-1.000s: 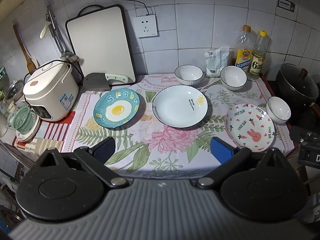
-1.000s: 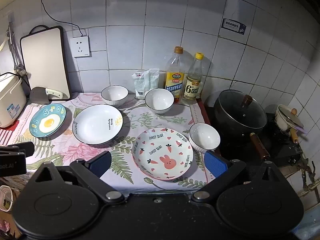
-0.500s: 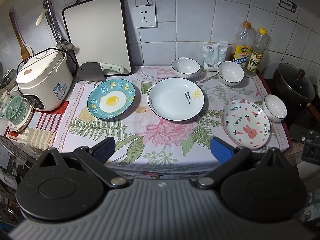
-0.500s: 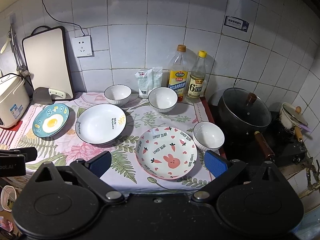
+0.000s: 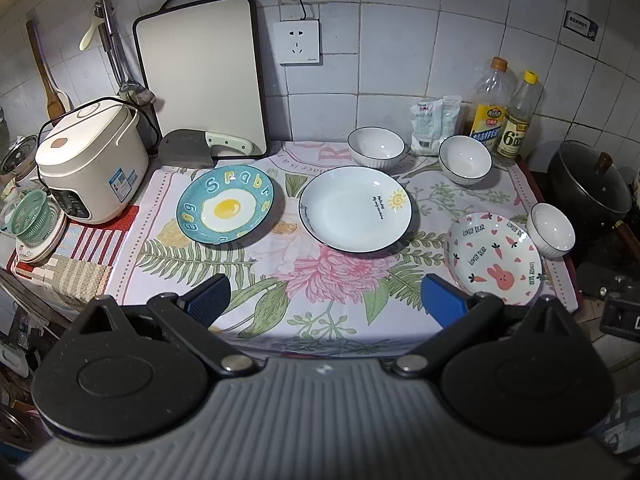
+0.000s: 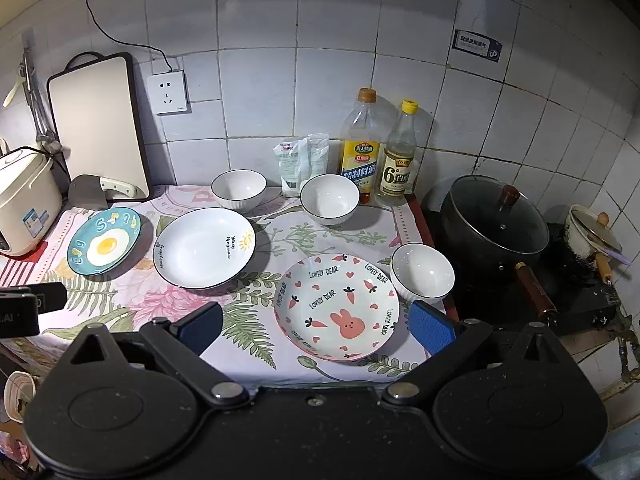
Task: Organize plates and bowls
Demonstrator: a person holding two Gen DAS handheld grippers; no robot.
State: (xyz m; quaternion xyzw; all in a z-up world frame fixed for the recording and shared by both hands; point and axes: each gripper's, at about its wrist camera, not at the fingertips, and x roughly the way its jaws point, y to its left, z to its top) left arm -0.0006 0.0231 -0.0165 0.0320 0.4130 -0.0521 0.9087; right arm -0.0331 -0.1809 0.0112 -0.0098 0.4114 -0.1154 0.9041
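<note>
On the floral cloth lie a blue egg plate, a white sun plate and a pink bunny plate. Three white bowls stand apart: back middle, back right, and right of the bunny plate. My left gripper is open and empty above the cloth's front edge. My right gripper is open and empty, its jaws either side of the bunny plate, above it.
A rice cooker stands at the left. A cutting board and cleaver lean at the back. Two bottles and packets line the wall. A black lidded pot sits on the stove at right.
Both grippers have pulled back and risen slightly, so the dishes sit lower and farther in view. Nothing on the cloth has moved.
</note>
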